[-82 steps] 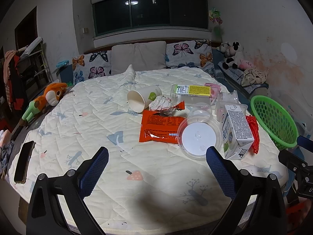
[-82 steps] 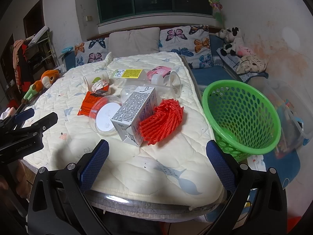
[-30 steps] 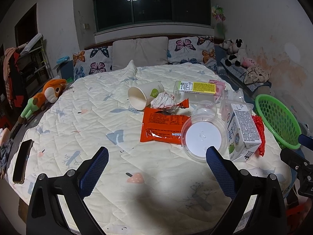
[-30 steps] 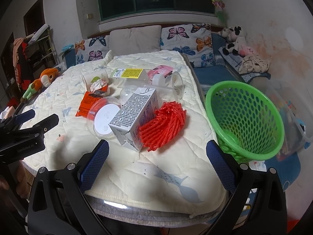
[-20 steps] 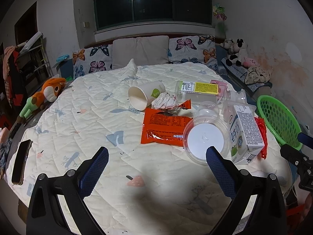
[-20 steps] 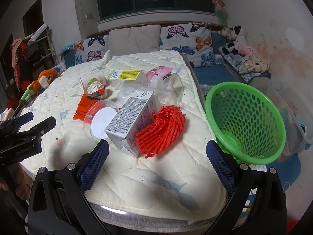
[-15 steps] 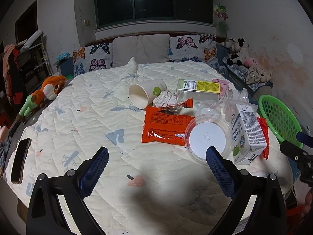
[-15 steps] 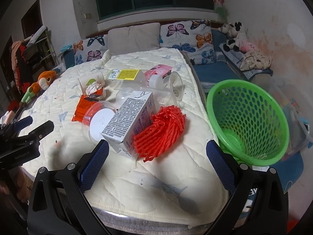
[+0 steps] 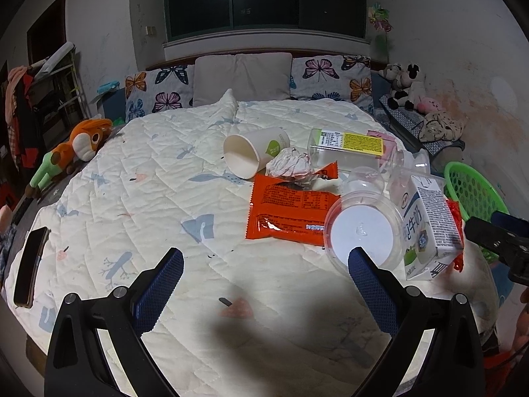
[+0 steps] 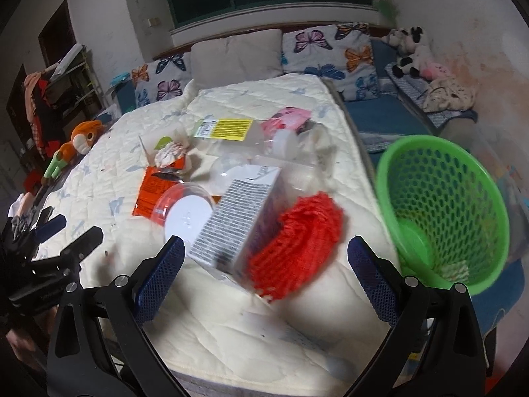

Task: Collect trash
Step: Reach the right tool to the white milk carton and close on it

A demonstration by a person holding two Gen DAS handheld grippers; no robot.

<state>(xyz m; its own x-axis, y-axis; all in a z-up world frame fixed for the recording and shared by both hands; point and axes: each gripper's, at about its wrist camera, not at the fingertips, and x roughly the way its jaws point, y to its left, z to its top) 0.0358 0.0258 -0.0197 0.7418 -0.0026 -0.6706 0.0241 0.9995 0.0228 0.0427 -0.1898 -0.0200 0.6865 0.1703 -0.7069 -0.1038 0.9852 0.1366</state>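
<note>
So your right gripper (image 10: 263, 266) gapes wide w/ nothing held, facing the milk carton (image 10: 236, 221) & red foam net (image 10: 297, 238) beside the green basket (image 10: 443, 205), prob. the shortest drop; left gripper (image 9: 264, 281) hangs wide too.

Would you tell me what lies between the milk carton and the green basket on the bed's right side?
The red foam net lies between them, leaning against the milk carton, with bare quilt before the green basket. The right wrist view shows it best.
</note>
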